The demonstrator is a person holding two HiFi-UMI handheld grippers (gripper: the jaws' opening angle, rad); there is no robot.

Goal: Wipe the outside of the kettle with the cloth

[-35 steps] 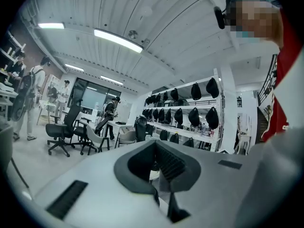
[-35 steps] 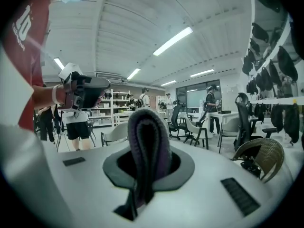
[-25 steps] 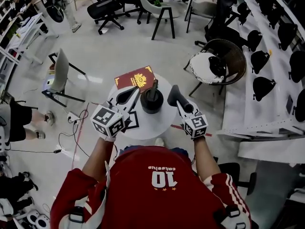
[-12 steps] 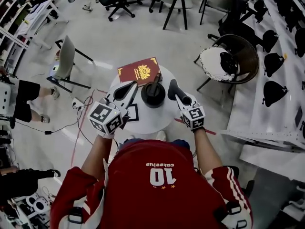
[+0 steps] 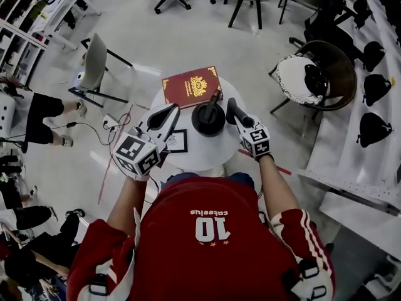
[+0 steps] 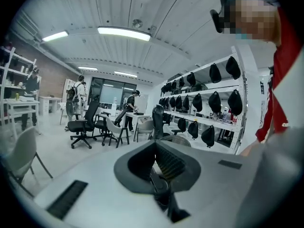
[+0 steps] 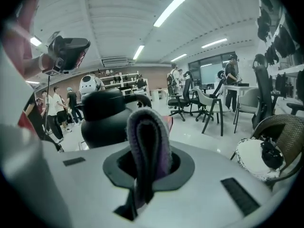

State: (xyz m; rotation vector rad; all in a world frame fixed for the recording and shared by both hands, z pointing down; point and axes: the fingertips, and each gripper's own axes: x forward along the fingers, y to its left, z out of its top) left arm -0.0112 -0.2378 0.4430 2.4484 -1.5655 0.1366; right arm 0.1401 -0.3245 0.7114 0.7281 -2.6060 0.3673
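A black kettle [image 5: 208,118] stands on the small round white table [image 5: 203,155]; in the right gripper view the kettle [image 7: 103,118] looms close at the left. My right gripper [image 5: 232,107] is just right of the kettle and is shut on a folded grey-purple cloth [image 7: 148,139] that sticks up between the jaws of the right gripper [image 7: 147,127]. My left gripper [image 5: 169,113] hovers left of the kettle, apart from it. The left gripper [image 6: 156,153] has its jaws together with nothing in them, and its view shows only the room, not the kettle.
A red book [image 5: 191,86] lies at the table's far edge, close behind the kettle. A small framed picture [image 5: 177,141] lies on the table under the left gripper. A round wicker chair [image 5: 316,74] stands at the right, a grey chair [image 5: 95,64] at the left, and cables [image 5: 113,127] on the floor.
The head view has shifted, so the table sits a little higher in the picture. Both grippers keep their places on either side of the kettle, the cloth still held.
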